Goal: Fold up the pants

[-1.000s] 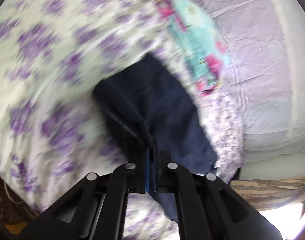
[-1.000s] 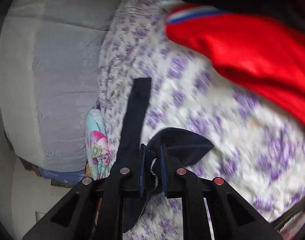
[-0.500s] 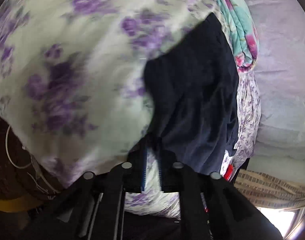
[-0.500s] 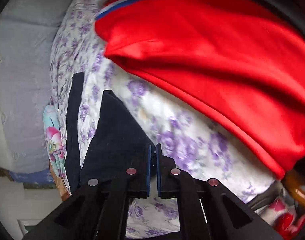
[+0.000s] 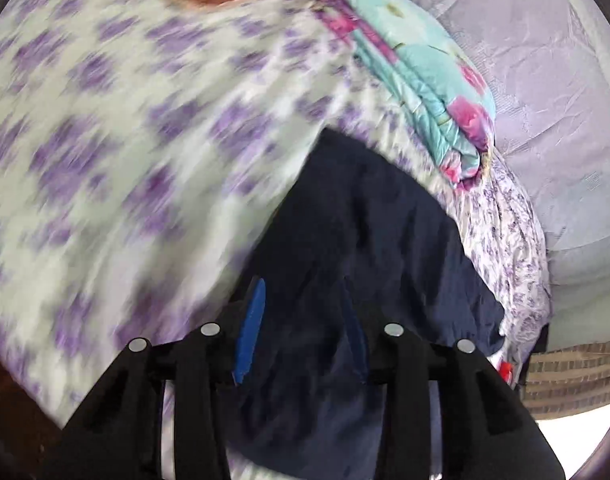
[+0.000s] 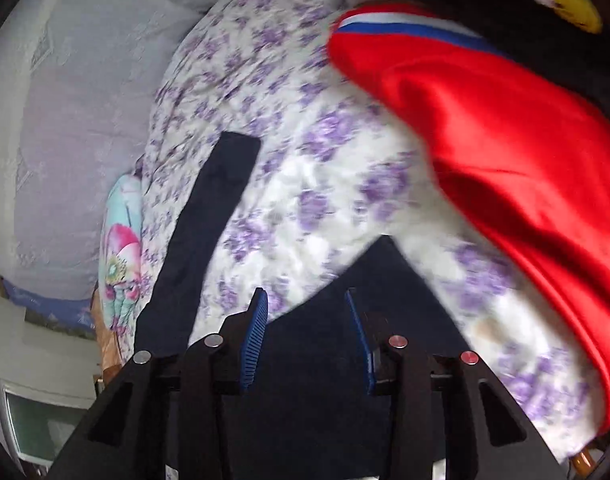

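Dark navy pants lie flat on the purple-flowered bedspread. My left gripper hovers over their near end with its jaws opening. The blue pads stand apart, and the cloth lies under the gap without being pinched. In the right wrist view the pants show as a broad near part and a long narrow strip running away. My right gripper is over the broad part. Its jaws are opening too, and the pads do not press on the cloth.
A red garment with a white and blue stripe lies on the bed to the right, and a black one with a yellow patch lies beyond it. A folded teal floral cloth sits at the bed's edge beside lilac upholstery.
Both grippers were shut on the pants' cloth and have let it go, with their jaws now apart. The pants lie spread on the bedspread instead of bunched at the fingertips.
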The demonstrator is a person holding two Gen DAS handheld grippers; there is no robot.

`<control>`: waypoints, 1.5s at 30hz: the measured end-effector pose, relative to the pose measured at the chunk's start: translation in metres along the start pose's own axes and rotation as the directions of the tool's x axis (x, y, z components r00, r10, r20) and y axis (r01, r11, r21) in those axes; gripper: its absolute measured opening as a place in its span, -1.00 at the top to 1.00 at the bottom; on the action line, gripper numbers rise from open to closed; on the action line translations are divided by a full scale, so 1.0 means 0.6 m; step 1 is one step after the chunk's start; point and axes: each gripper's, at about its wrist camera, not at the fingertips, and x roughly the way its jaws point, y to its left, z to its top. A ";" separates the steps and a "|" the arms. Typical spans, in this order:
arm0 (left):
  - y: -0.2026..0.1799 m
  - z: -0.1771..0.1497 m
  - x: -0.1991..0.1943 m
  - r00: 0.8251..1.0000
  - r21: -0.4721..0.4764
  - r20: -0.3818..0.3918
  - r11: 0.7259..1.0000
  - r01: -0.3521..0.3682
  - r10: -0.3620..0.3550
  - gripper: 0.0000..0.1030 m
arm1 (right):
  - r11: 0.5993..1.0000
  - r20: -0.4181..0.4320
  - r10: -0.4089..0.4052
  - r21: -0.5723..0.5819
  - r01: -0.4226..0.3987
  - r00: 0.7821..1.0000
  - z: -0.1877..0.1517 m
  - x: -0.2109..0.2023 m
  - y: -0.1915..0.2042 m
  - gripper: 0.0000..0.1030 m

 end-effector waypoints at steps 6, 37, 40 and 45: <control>-0.060 0.102 0.109 0.999 -0.020 0.005 0.999 -0.033 0.033 0.25 | 0.995 -0.085 0.062 -0.069 -0.068 0.994 0.060 0.119 0.100 0.04; -0.137 0.174 0.224 0.971 0.063 0.057 0.970 -0.236 0.233 0.14 | 0.894 -0.089 -0.154 -0.436 0.100 0.984 0.276 0.278 0.176 0.80; -0.190 0.173 0.234 0.989 0.116 0.049 0.983 -0.143 0.138 0.14 | 0.924 -0.035 -0.181 -0.349 0.157 0.983 0.324 0.218 0.127 0.82; -0.239 0.167 0.293 0.979 0.170 0.019 0.964 -0.205 0.204 0.11 | 0.924 -0.066 -0.338 -0.213 0.318 0.939 0.345 0.194 0.028 0.85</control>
